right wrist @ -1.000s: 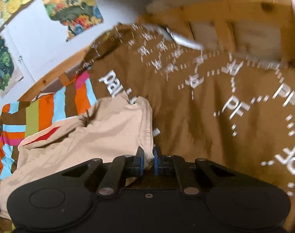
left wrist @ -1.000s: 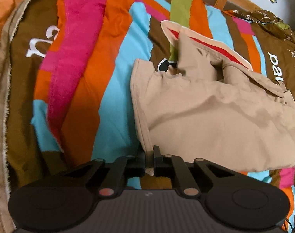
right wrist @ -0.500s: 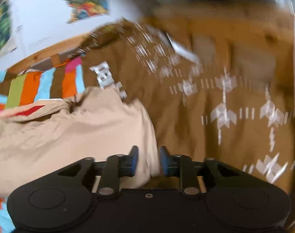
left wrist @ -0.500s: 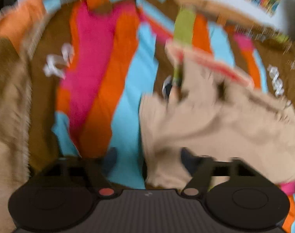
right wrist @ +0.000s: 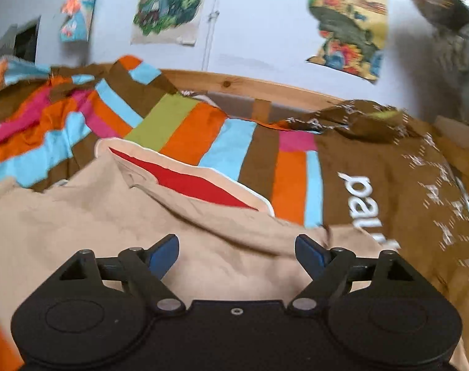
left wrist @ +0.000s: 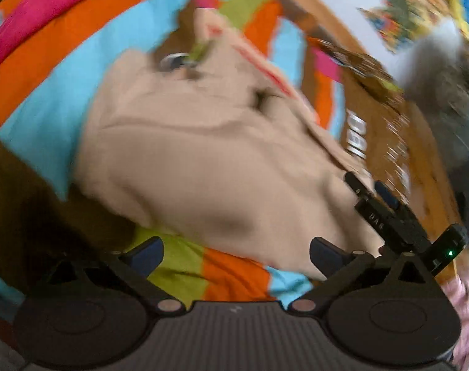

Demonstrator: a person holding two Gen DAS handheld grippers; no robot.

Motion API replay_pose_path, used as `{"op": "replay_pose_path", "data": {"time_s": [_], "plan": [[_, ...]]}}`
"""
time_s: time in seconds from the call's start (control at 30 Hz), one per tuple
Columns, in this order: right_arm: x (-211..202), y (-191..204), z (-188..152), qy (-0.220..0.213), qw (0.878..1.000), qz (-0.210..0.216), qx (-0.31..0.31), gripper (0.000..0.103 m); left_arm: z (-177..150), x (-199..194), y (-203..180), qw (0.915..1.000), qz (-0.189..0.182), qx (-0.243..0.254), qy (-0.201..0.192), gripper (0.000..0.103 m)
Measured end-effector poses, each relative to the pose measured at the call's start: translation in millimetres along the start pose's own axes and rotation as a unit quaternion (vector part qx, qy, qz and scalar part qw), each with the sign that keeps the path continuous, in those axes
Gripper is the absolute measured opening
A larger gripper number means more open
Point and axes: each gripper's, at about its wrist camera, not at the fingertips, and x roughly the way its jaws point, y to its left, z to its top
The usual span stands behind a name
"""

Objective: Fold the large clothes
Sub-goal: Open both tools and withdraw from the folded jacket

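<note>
Motion-blurred beige garment [left wrist: 203, 160] between wide-apart left gripper [left wrist: 234, 255] fingers

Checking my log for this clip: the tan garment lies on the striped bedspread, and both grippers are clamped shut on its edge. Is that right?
Not quite. The tan garment does lie on the striped bedspread, but both grippers are open and hold nothing. The right wrist view shows the right gripper with jaws spread wide; the left wrist view shows the same of the left gripper.
</note>
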Motion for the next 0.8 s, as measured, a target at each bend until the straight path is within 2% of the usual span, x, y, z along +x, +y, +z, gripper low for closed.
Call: {"op": "replay_pose_path", "data": {"time_s": [0.1,0.2,0.33,0.43,0.57,0.63,0.8], "plan": [[36,6,-2,0.027,1.000,-0.015,-0.005,0.081,3,10,9,0.9998,-0.004,-0.020,0.002,0.102],[50,13,-21,0.047,0.999,-0.018,-0.010,0.081,4,21,8,1.0000,0.002,-0.007,0.004,0.102],[49,33,-51,0.020,0.998,-0.043,-0.044,0.081,1,33,1,0.9998,0.014,0.012,0.009,0.102],[48,38,-51,0.019,0.997,-0.050,-0.055,0.082,0,30,4,0.9998,0.018,0.004,0.011,0.102],[16,28,-39,0.009,0.999,-0.033,-0.037,0.078,-1,23,13,0.9997,0.009,-0.019,0.008,0.102],[-16,29,-38,0.000,0.998,-0.043,-0.049,0.080,-1,19,16,0.9996,0.005,-0.026,0.002,0.102],[-78,32,-57,0.017,0.996,-0.074,-0.047,0.086,2,22,18,0.9991,0.014,-0.040,-0.007,0.102]]}}
